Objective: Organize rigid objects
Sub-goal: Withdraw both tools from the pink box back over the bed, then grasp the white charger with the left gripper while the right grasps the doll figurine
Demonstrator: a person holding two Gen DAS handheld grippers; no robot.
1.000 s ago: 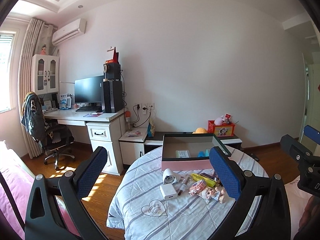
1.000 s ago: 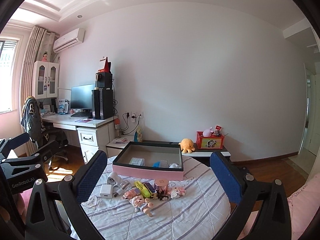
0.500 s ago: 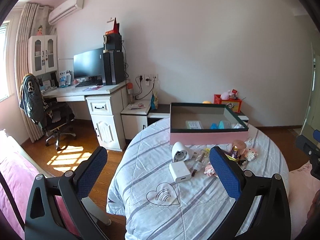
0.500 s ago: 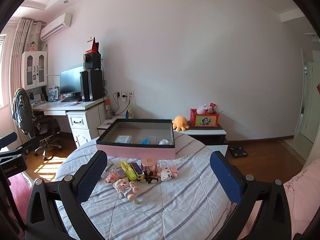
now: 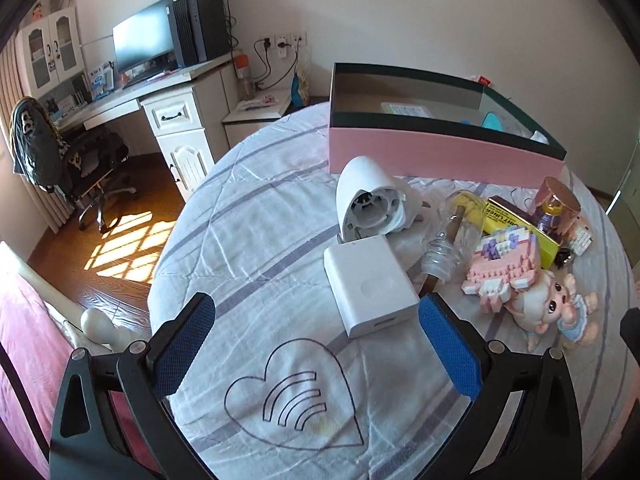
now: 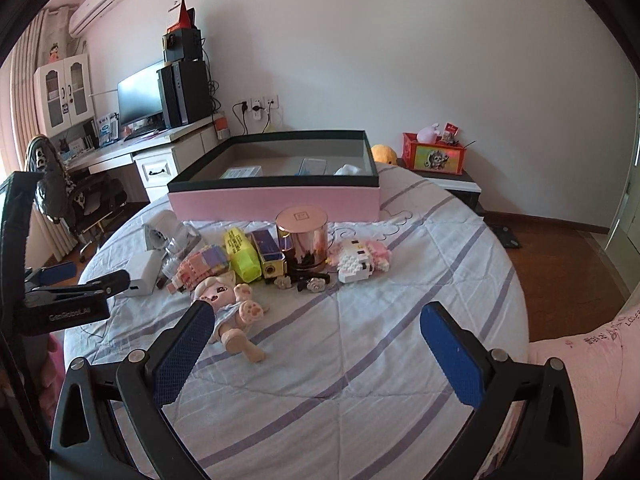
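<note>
2 tools [image 5: 316,340] [image 6: 316,348] both agape, empty | yellow box [image 5: 520,222] txt partly legible | L tool marked "GenRobot.AI"

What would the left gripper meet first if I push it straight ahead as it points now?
Most likely the white square charger: it lies just ahead of the open left gripper, nearer its right finger. Beyond it sits the white cone-shaped device. Depth is hard to judge, so it might touch the quilt first.
</note>
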